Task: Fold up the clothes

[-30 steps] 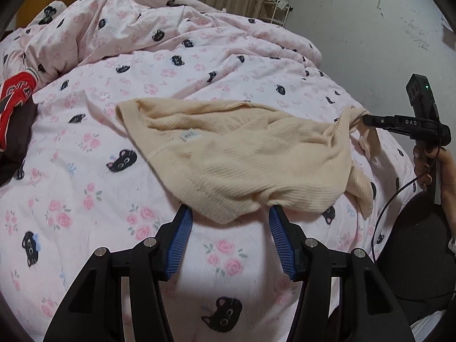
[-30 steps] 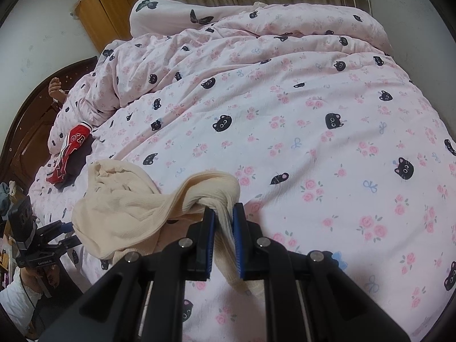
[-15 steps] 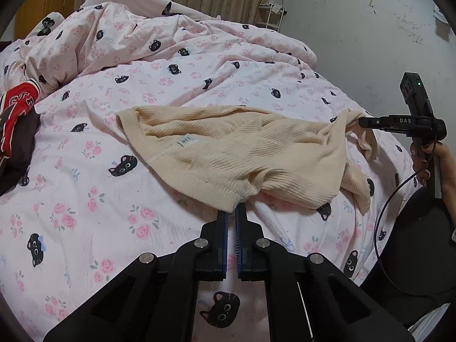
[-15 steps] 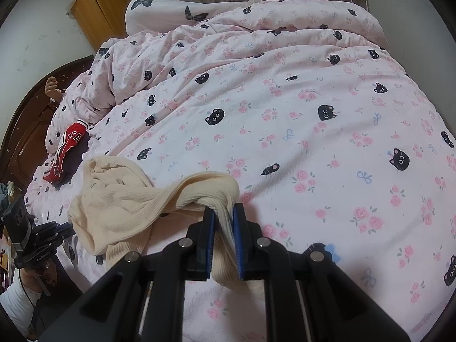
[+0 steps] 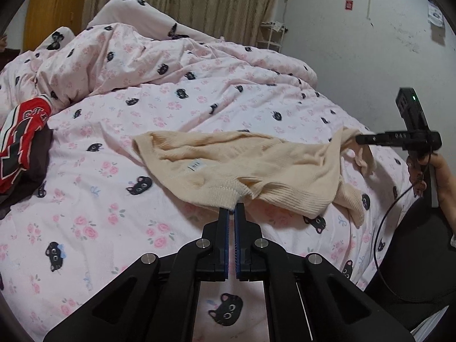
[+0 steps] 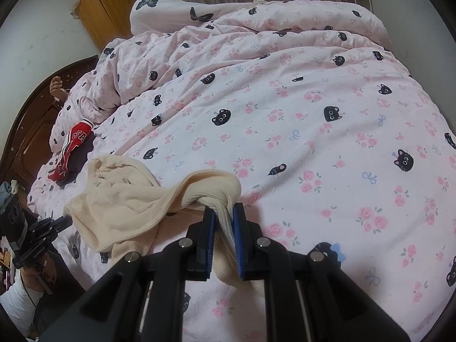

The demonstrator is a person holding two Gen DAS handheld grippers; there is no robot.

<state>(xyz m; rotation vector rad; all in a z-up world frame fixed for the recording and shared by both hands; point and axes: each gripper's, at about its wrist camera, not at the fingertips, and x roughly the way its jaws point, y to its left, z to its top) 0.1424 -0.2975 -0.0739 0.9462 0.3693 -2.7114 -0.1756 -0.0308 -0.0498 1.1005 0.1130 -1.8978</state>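
Observation:
A cream ribbed sweater [image 5: 242,165] lies crumpled on the pink cat-print duvet [image 5: 114,213], a small label showing on top. In the left wrist view my left gripper [image 5: 234,209] is shut on the near hem, which rises slightly off the bed. At the right, the right gripper [image 5: 359,139] holds the sweater's far corner. In the right wrist view my right gripper [image 6: 223,213] is shut on a twisted bunch of the sweater [image 6: 119,208], and the rest trails left toward the left gripper [image 6: 67,222].
A red jersey [image 5: 22,139] on dark cloth lies at the bed's left. A heaped duvet and a pillow [image 6: 171,14] fill the far side. A wooden cabinet [image 6: 108,14], a white wire rack [image 5: 270,34] and a dark headboard [image 6: 25,131] border the bed.
My left gripper went from open in front of the hem to shut on it and rose a little, lifting that edge. The right gripper kept its grip and stayed put.

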